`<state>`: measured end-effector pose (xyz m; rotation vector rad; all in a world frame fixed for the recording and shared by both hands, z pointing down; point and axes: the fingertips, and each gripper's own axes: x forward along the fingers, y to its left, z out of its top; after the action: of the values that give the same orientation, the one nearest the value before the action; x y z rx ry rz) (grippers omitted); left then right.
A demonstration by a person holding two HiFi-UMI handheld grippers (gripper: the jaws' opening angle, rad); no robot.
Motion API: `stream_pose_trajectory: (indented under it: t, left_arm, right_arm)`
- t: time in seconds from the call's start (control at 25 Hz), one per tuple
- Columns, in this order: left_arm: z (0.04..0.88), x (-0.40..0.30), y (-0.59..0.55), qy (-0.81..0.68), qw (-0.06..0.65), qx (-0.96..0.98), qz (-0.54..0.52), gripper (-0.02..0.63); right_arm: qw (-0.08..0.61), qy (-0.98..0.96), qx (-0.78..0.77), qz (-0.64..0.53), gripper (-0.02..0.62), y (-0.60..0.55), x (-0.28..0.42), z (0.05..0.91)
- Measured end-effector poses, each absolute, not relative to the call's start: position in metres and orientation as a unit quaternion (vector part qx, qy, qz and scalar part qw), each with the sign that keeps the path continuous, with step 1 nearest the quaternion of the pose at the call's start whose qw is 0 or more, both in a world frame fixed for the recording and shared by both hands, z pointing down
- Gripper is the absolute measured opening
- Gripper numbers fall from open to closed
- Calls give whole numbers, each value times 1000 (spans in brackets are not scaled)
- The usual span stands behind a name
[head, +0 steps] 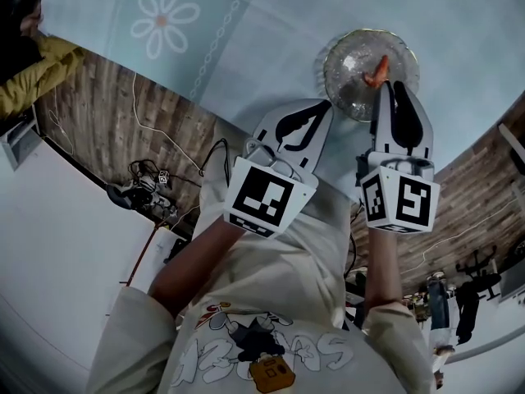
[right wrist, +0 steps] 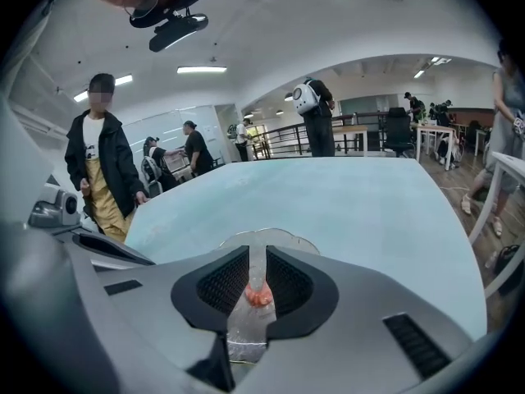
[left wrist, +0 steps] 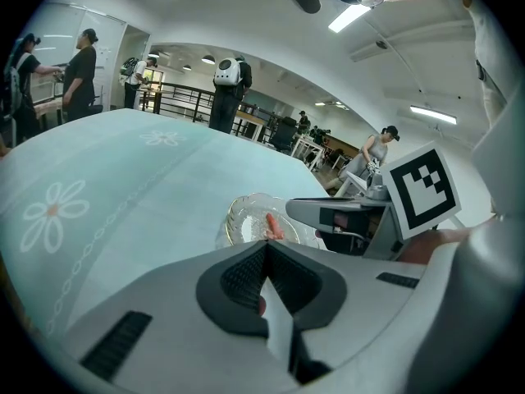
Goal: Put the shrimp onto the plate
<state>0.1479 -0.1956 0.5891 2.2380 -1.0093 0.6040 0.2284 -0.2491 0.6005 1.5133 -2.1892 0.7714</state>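
Shrimp [right wrist: 257, 295] pinched between right gripper [right wrist: 257, 261] pads, over glass plate [head: 349, 60] on teal tablecloth [head: 271, 39]. Looks light, soft, probably slippery; gentle mid-body pinch seems safest. Left gripper [left wrist: 264, 249] jaws closed together, nothing held, just beside.

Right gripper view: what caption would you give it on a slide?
Right gripper, jaws shut on an orange shrimp, over a glass plate on a pale blue tablecloth.

pale blue tablecloth [head: 271, 31] fills 12 o'clock, white daisy print [head: 164, 19] at 11. wood floor [head: 90, 113] at 9 with loose cables [head: 152, 189]. person in black jacket [right wrist: 98, 154] stands at 9, right gripper view.
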Motion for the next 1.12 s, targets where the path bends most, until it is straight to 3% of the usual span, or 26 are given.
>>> stream_pose_trajectory:
  t: [0.24,1.12]
  left_arm:
    - [579,134,-195,-389,304,838,234,-3]
    - [471,122,-178,-391,243,867,191,-3]
  right_arm:
    - [171,-772,545,279,35,-238,234,581]
    - [150,-809,528,211,34,-186,195,457]
